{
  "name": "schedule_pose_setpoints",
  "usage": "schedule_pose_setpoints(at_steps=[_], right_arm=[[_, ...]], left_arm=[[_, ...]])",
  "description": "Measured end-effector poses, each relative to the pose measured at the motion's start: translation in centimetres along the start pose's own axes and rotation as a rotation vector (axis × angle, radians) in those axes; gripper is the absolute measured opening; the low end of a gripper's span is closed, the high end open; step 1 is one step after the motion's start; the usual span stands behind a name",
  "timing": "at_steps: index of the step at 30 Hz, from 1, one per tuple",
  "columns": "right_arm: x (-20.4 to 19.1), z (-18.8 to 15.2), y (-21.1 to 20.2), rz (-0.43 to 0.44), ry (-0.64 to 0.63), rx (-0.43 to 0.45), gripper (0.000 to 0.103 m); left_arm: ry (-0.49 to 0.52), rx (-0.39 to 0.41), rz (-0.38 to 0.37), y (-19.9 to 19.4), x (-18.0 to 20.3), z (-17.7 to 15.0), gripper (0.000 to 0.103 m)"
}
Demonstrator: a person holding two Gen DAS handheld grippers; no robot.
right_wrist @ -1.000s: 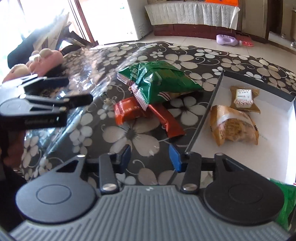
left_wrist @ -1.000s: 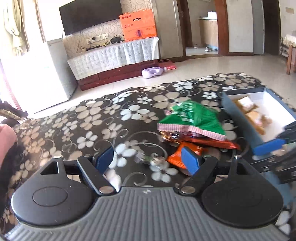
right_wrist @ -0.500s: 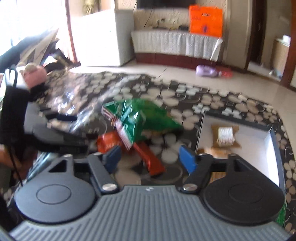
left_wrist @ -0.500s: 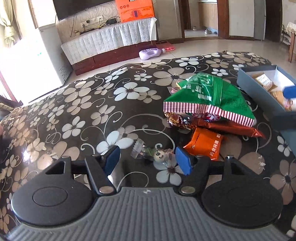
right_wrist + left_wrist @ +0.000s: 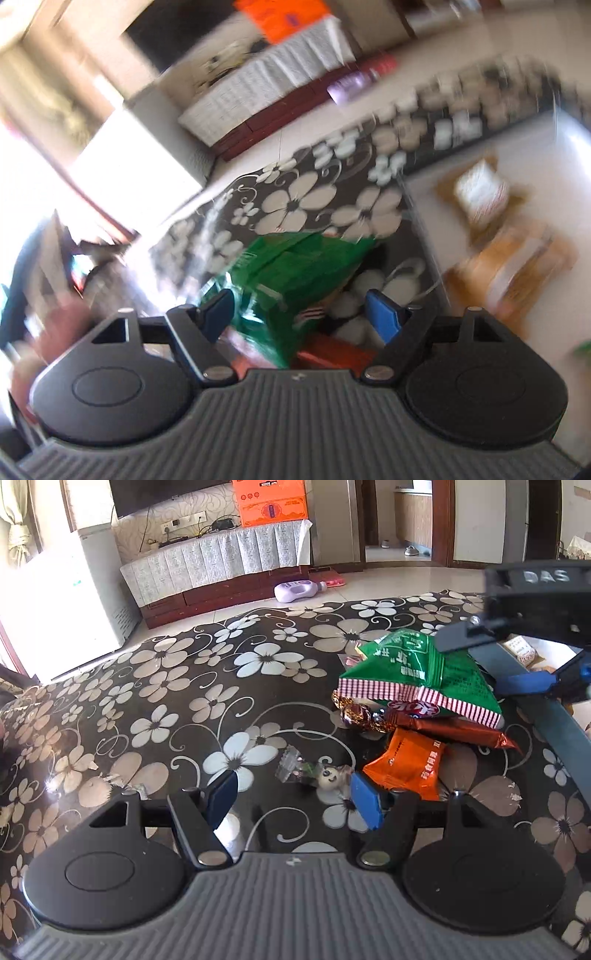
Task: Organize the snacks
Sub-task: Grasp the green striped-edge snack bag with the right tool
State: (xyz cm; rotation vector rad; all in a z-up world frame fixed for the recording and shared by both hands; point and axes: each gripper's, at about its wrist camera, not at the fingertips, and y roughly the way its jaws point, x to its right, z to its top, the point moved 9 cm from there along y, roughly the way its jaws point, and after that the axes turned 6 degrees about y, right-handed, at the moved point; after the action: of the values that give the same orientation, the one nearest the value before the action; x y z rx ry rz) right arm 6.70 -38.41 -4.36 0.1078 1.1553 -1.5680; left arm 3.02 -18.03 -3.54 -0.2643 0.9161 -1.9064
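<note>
Living room behind: white fridge, cloth-covered TV cabinet with an orange carton on top, lilac plastic bottle lying on the tiled floor

Worktop is glossy black with a cream flower print. Snack pile sits toward its right side, just beside the box:
- green foil snack bag with red-white striped seam on top of the pile
- long red-brown wrapper under it, sticking out toward the box
- gold-brown foil candy at the pile's left edge, touching the green bag
- orange square sachet in front of the pile, nearest the left tool
- small clear-wrapped candy with a panda face lying alone, just left of the orange sachet

Left tool: blue pads spread, nothing pinched; panda candy sits just ahead of the gap, right pad close to the orange sachet, contact unclear

Right tool: jaws opening, wide apart, green bag between them, pads not pressing on it. View is heavily motion-blurred. In the left view the right tool hangs over the right end of the green bag

Dark-blue-walled shallow box with white floor at the worktop's right edge; two tan wrapped pastries lie in it, blurred
</note>
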Motion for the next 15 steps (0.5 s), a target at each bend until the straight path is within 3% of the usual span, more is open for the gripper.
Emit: schedule_pose_setpoints(at_steps=[4, 8, 15], right_arm=[[-0.3, 0.6, 1.3, -0.056, 0.034, 0.052, 0.094], [-1.1, 0.8, 3.0, -0.128, -0.061, 0.046, 0.099], [-2.3, 0.6, 4.3, -0.106, -0.051, 0.019, 0.097]], left_arm=[[-0.034, 0.002, -0.018, -0.3, -0.5, 0.1, 0.073], [-0.031, -0.002, -0.025, -0.4, -0.4, 0.2, 0.073], [-0.056, -0.004, -0.034, -0.2, -0.6, 0.6, 0.074]])
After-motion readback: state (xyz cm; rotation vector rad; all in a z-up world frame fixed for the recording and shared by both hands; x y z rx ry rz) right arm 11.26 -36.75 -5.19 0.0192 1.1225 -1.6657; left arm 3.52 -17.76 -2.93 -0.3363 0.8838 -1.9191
